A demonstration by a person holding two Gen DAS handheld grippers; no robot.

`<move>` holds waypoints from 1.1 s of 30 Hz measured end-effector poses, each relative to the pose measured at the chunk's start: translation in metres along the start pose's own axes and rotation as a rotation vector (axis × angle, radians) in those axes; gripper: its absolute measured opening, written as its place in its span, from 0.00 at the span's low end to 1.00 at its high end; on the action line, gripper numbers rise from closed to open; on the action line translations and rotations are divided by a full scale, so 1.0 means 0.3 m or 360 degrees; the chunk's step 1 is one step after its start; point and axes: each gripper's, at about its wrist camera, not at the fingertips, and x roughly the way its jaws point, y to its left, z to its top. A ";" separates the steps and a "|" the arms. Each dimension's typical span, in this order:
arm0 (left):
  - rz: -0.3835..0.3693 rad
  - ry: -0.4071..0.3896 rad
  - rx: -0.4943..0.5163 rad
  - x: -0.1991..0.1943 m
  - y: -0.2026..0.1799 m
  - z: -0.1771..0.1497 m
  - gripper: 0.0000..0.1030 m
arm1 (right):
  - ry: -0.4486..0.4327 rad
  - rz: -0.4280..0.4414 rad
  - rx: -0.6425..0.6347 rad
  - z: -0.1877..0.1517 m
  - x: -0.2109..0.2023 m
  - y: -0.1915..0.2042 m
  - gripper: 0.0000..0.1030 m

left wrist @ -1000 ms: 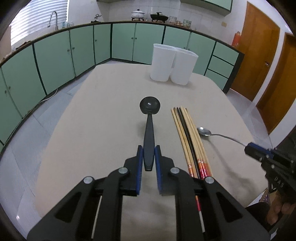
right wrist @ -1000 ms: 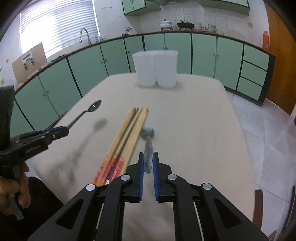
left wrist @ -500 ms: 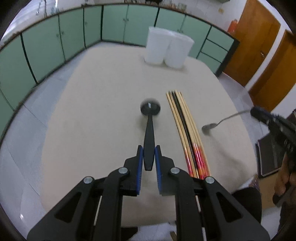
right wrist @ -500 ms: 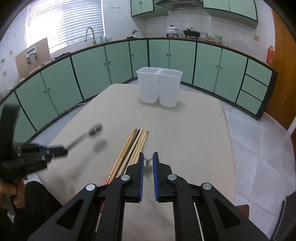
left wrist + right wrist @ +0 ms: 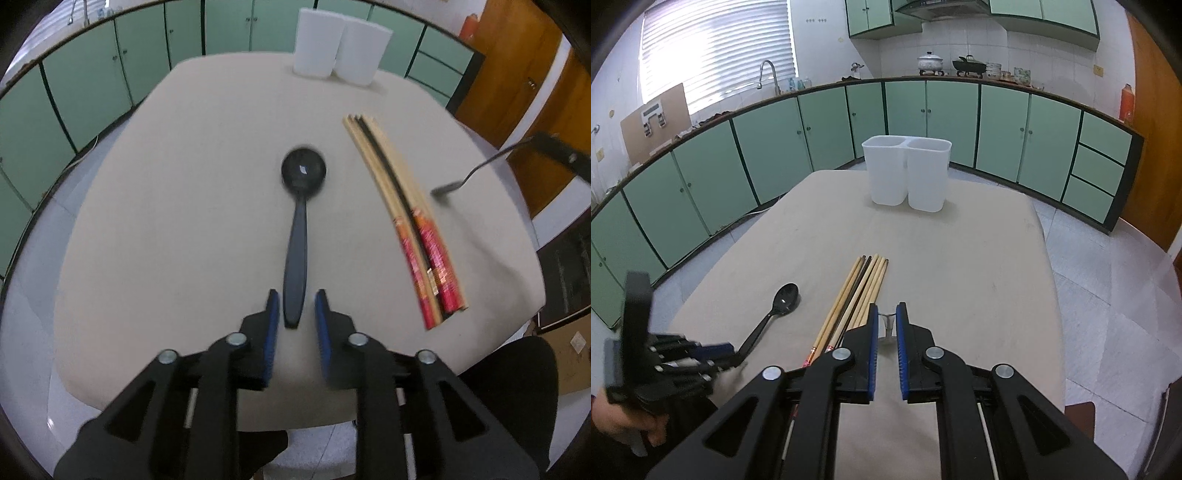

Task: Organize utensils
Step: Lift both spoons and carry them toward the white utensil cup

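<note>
Lying on the table (image 5: 184, 221) — one black spoon (image 5: 297, 236), six chopsticks (image 5: 402, 221).

I count two spoons: one black spoon (image 5: 301, 229) lying on the table (image 5: 184, 206), and one metal spoon (image 5: 476, 173) held up off it to the right. Beside the black one I see a single bundle of chopsticks (image 5: 402, 218); about six sticks, most pale wood and one dark, though they lie too close for me to be sure of the number. At the far end I have one white holder (image 5: 907, 173) with two compartments side by side. Of grippers I count two: the left gripper (image 5: 295, 310) and the right gripper (image 5: 886, 325). One hand (image 5: 624, 424) shows at the lower left of the right wrist view
</note>
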 end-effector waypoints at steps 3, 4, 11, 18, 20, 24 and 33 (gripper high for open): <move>0.0018 -0.0029 0.0041 -0.003 -0.022 -0.008 0.31 | -0.0005 -0.0001 0.0005 -0.001 -0.001 0.001 0.09; 0.0021 -0.0033 0.0046 -0.006 -0.026 -0.010 0.29 | -0.0008 -0.0001 0.0011 -0.002 -0.002 -0.001 0.09; -0.0039 -0.0025 -0.0046 -0.040 0.006 -0.013 0.10 | -0.0020 -0.0008 0.0027 -0.003 -0.001 -0.003 0.09; -0.0074 -0.0250 -0.0047 -0.227 0.018 0.083 0.10 | -0.0026 -0.0013 0.0019 -0.004 -0.001 0.001 0.09; -0.0066 -0.0289 -0.0021 -0.256 0.017 0.118 0.10 | -0.0027 -0.0014 0.0019 -0.001 -0.001 0.001 0.09; -0.0089 -0.0303 0.0008 -0.271 0.010 0.174 0.10 | -0.0027 -0.0010 0.0016 0.008 -0.004 0.004 0.09; -0.0150 -0.0297 0.0038 -0.291 0.020 0.264 0.10 | -0.0032 -0.0026 -0.0041 0.056 -0.026 0.014 0.09</move>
